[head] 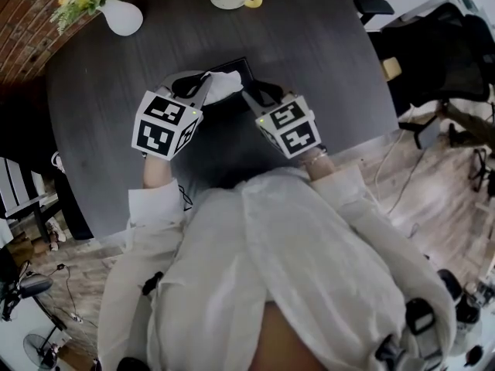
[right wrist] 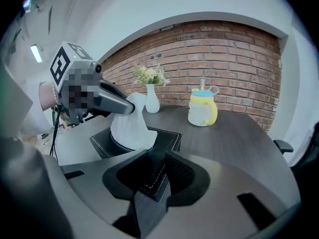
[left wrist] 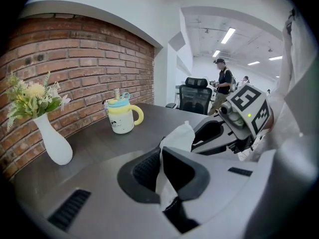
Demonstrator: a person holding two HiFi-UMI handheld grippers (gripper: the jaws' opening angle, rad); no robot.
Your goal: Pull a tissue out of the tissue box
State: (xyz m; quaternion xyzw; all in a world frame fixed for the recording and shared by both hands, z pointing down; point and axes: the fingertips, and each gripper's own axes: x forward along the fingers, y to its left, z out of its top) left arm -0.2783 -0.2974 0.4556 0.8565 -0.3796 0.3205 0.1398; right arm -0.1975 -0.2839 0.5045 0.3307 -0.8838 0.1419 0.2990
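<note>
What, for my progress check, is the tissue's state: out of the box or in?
Partly out: left gripper pinches the tissue at top; base sits in the tissue box.

No text, brand, number or sign that I can read in any view. The left marker cube (head: pixel 166 124) on the left gripper (head: pixel 206 85) and the right marker cube (head: pixel 288 127) on the right gripper (head: pixel 249 93) carry only black-and-white square patterns, no characters. The far cup (left wrist: pixel 121 117) has a small dark print on its front, too small to read.
</note>
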